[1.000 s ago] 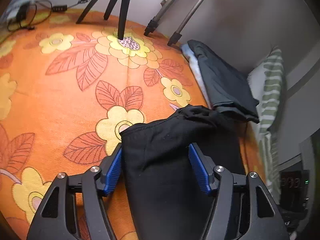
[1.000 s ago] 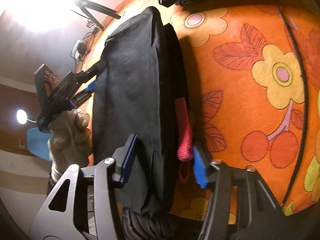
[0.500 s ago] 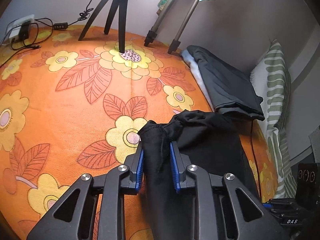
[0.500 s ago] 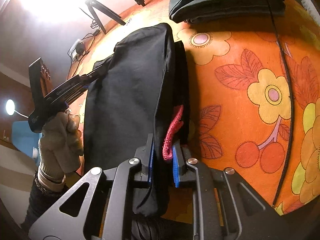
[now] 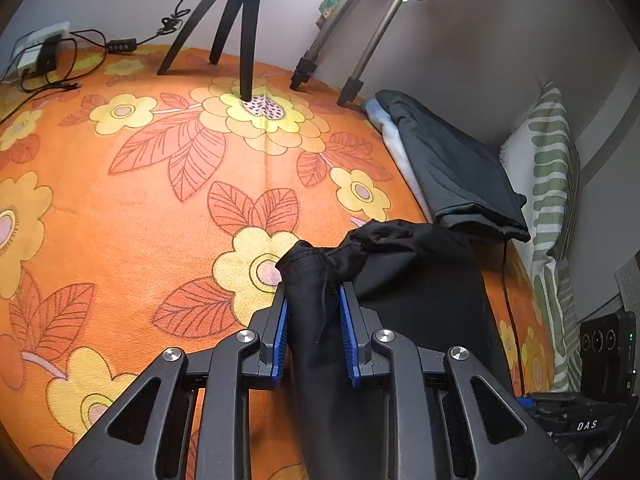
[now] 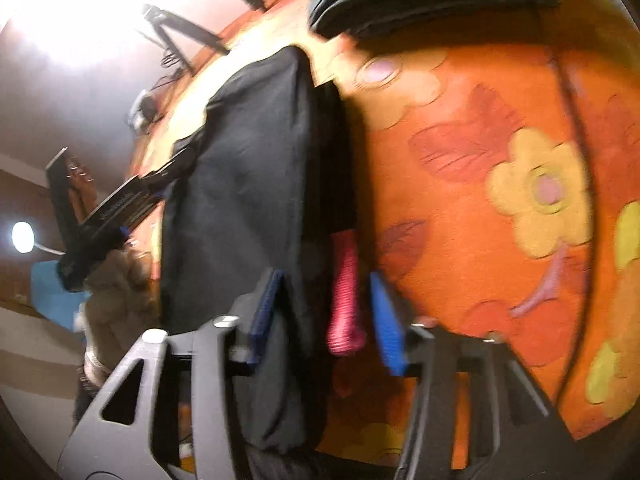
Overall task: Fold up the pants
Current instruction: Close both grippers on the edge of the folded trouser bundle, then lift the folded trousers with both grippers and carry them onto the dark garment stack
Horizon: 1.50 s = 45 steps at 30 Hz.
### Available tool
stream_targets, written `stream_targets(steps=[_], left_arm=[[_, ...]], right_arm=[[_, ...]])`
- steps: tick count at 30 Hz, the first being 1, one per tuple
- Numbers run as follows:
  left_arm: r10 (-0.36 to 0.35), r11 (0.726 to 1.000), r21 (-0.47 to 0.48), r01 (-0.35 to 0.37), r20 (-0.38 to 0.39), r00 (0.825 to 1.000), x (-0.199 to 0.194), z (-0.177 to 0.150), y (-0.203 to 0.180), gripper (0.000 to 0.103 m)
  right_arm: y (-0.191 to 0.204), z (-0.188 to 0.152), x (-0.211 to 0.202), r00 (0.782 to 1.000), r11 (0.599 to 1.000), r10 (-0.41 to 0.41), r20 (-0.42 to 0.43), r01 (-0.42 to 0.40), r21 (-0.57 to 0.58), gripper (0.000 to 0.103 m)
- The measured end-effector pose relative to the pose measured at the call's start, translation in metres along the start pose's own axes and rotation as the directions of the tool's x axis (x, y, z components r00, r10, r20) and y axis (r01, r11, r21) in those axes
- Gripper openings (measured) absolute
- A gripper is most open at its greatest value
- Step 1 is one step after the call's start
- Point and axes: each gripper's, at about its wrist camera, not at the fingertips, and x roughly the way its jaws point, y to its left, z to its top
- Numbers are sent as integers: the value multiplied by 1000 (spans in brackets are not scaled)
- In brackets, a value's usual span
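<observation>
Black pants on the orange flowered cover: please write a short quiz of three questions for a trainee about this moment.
1. True or false: the left gripper is shut on a bunched end of the black pants.
2. Choose one: which colour is the strip between the fingers of the right gripper? A green, B red, C white.
3. Short answer: what lies beyond the pants, beside the striped pillow?

Key:
1. True.
2. B. The right fingers have just been opening; pants and strip are between them, but the pads do not press on them.
3. A folded dark garment.
</observation>
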Motion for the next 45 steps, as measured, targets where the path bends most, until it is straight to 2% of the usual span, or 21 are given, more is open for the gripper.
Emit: stream_targets(steps=[2,4,6,10,15,25,27,29,32,35,36,38,42,44,45], left_arm=[[-4,1000,-4,4,6,1000,-2,0,0,21],[-6,1000,-4,6,16,1000,-5,0,-1,19],[-6,1000,4,6,26,1000,-9,1,-3,16],[3,999,34,-5,50,999,-19,2,-10,14],[-12,999,46,8,90,996,-35,7,-19,12],[-35,992,125,15,163,986,-65,26,-47,12],[-18,989,146,-5,152,988,-59,29,-51,12],[-8,989,145,-11,131,991,-51,26,-48,12],[14,990,137,-31,120,993,-42,24,-42,12],[28,991,125,-42,111,993,-39,23,-36,12],[39,991,126,-53,110,993,-36,23,-33,12],[50,990,124,-63,105,993,-34,22,-28,12],[61,993,95,-69,89,994,-27,19,-13,12],[61,995,79,-67,80,995,-24,18,-7,12],[61,995,75,-66,77,995,-22,17,-5,12]], right_arm=[[5,-1,-1,1000,1000,-18,7,18,-15,35],[12,-3,-6,999,999,-28,34,29,-43,19],[23,-6,-15,997,996,-25,73,31,-81,13],[48,-16,-18,988,975,-97,123,119,-188,12],[56,-16,-32,982,975,-79,172,112,-190,12],[80,-17,-64,952,956,-73,297,151,-251,12],[74,-14,-61,959,963,-69,276,136,-231,12],[64,-8,-49,973,974,-61,221,106,-198,12],[53,-5,-35,985,977,-74,158,103,-185,14],[41,-1,-22,991,984,-81,103,96,-152,24],[38,0,-18,992,985,-89,85,100,-142,34],[29,0,-10,996,990,-79,37,83,-112,42],[20,-5,-5,999,996,-36,-7,35,-77,49],[11,-7,-1,999,1000,22,-45,-23,-18,53],[8,-8,-1,998,999,42,-38,-42,-2,54]])
